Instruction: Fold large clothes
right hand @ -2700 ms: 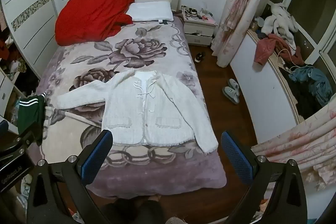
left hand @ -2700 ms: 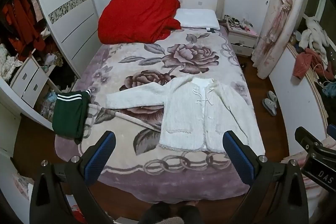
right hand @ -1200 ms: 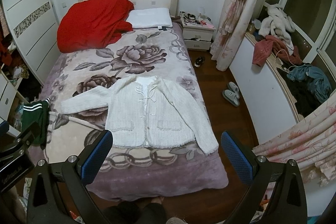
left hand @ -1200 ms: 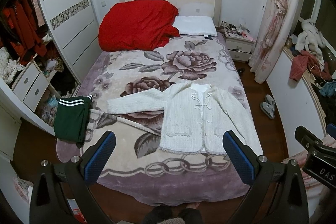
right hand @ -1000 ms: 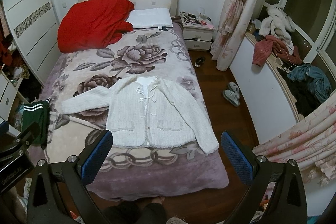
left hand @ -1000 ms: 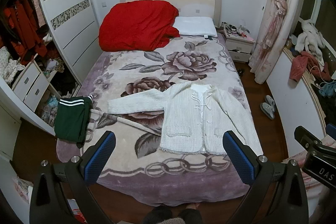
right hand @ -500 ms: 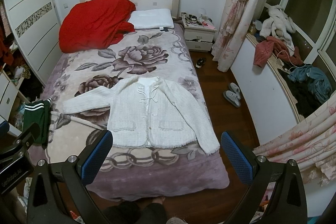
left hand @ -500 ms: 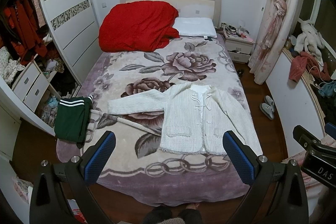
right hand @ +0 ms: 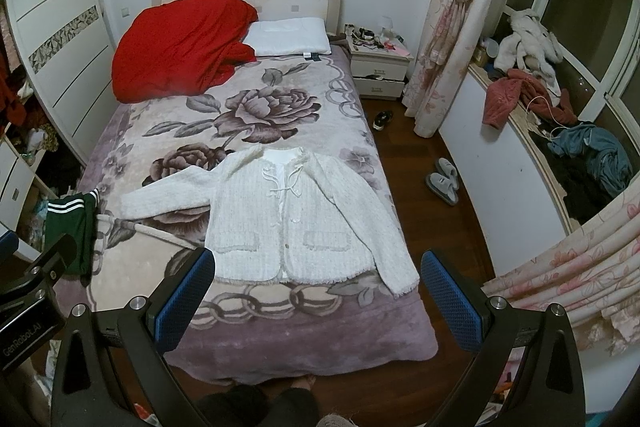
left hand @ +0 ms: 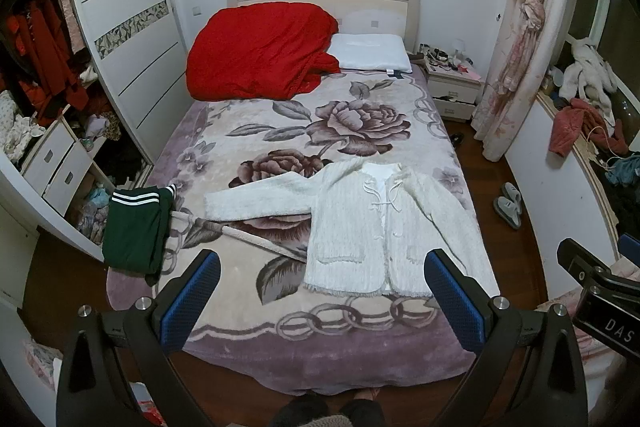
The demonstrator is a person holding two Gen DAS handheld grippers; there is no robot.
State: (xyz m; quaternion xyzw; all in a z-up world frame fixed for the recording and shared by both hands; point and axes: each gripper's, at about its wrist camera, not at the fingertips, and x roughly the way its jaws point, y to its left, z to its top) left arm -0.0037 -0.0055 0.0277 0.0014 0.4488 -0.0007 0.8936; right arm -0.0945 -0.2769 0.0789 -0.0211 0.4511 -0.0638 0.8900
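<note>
Cardigan [right hand: 304,223], white and unfolded, is spread flat near the foot of the bed [right hand: 304,339]. Left gripper [left hand: 320,291] and right gripper [right hand: 318,287] are held wide, empty, well above the bed. Fuzzy knit could be snagged or bunched if pinched carelessly.

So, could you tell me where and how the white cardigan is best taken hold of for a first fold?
Probably the cuff of the outstretched sleeve of the white cardigan: it lies flat and apart from the body. The left gripper, fingers open, could come from the foot of the bed.
</note>
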